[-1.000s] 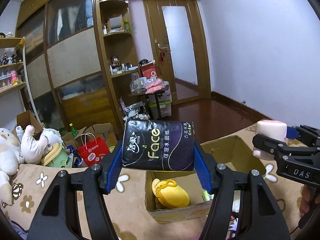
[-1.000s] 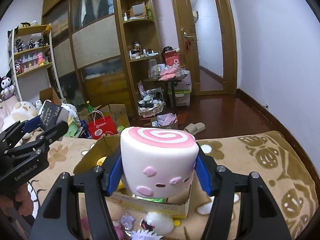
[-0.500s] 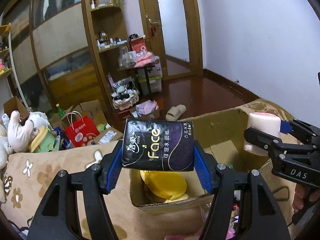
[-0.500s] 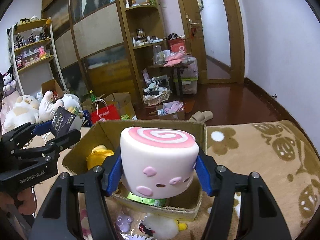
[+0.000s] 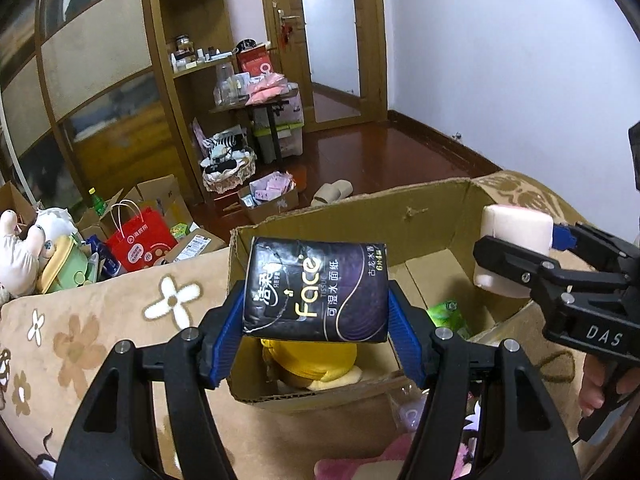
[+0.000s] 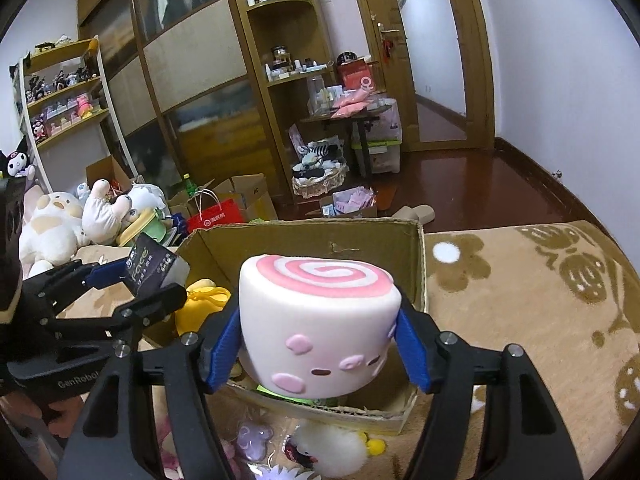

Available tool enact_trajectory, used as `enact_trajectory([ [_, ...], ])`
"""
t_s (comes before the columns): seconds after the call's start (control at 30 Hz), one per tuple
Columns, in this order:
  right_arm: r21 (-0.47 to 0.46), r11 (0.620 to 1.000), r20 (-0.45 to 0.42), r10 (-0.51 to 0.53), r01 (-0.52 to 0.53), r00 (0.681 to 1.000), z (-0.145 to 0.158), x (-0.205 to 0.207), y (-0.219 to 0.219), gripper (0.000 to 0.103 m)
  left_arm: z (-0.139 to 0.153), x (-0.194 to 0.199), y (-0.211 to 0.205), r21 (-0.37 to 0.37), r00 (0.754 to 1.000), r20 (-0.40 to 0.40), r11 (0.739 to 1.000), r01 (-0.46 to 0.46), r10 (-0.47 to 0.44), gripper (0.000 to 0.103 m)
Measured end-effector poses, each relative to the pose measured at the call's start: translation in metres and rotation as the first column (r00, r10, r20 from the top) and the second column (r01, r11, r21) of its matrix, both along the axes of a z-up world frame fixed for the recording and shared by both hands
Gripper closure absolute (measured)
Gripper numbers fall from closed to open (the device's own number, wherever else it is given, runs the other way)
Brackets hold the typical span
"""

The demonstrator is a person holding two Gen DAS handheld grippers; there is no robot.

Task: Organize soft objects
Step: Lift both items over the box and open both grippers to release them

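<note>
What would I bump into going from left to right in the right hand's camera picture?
White stuffed animals → black tissue pack held by the left gripper → yellow plush in the cardboard box → pink swirl toy → flowered blanket.

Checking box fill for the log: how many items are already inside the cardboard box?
2 visible: a yellow plush at the box's near-left end, and a green packet on the floor mid-box. The held tissue pack and squishy may hide more.
</note>
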State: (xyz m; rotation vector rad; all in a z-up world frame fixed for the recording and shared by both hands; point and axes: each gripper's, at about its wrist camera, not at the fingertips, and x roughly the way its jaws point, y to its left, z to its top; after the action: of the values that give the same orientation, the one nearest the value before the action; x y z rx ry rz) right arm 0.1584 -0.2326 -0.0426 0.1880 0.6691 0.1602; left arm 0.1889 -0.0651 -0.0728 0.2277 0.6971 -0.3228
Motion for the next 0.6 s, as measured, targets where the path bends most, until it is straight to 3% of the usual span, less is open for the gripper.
enact_trajectory([
  [0.13,0.008,1.000,-0.009,0.005,-0.005,1.000,-0.0014,-0.0002,0.0000,0.028,-0.0011,-0.0021,-0.0017,0.020,1.000,0.011,1.000,-0.006,0.006,0.024],
  [0.5,0.043,0.999,-0.007,0.001,-0.001,1.000,-0.0003,-0.0014,-0.0043,0.020,-0.0071,-0.0013,0.0008,0.039,1.000,-0.019,0.999,-0.022,0.023,0.021],
  [0.6,0.048,0.999,0.007,-0.007,0.007,1.000,0.0033,-0.0040,-0.0067,0.011,-0.0072,-0.0017,0.0014,0.044,0.999,-0.024,0.999,-0.025,0.026,0.020],
])
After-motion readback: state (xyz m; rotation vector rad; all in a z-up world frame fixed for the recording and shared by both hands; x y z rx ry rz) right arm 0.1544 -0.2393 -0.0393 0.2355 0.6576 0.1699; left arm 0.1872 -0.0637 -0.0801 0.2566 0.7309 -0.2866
